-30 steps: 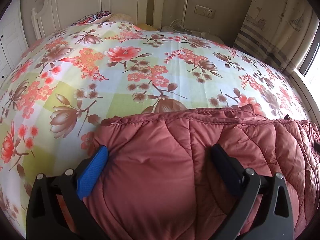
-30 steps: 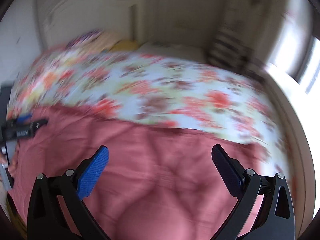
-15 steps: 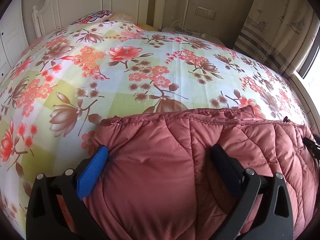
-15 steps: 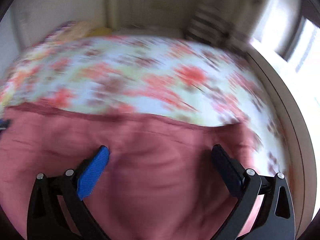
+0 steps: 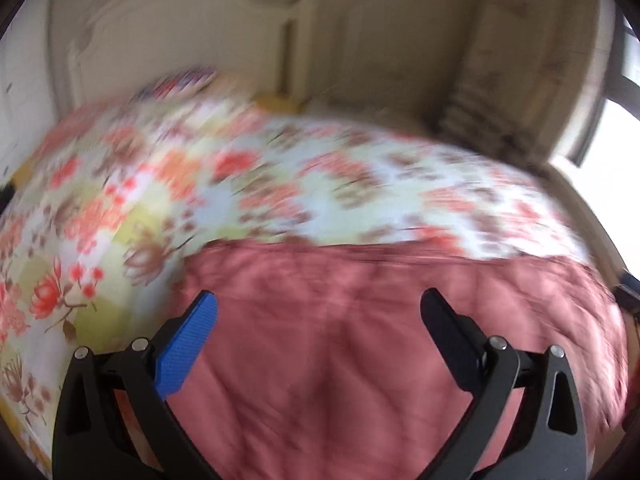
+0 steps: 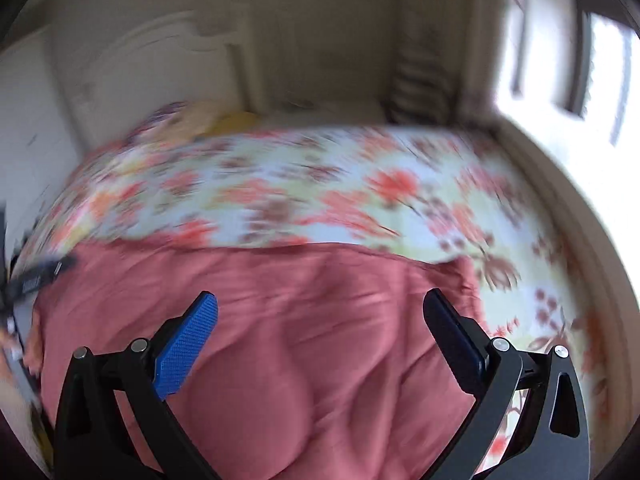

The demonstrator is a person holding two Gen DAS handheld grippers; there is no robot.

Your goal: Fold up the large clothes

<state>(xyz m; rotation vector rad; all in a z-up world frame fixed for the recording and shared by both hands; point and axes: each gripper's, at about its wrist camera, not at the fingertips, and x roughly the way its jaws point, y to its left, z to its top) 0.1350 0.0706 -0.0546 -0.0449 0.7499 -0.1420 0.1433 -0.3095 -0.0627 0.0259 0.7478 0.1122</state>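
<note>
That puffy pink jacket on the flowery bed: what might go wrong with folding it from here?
1. Both views are blurred, so the tools seem to be moving fast; aim may suffer.
2. The left hand-held gripper and right hand-held gripper are open over the pink jacket, holding nothing. Its thick padding could slip from a shallow pinch.
3. A low pinch might catch the floral bedspread too.

No legible text; pale marking on dark bar [image 6: 34,280] at right-wrist view's left edge too blurred to read
</note>
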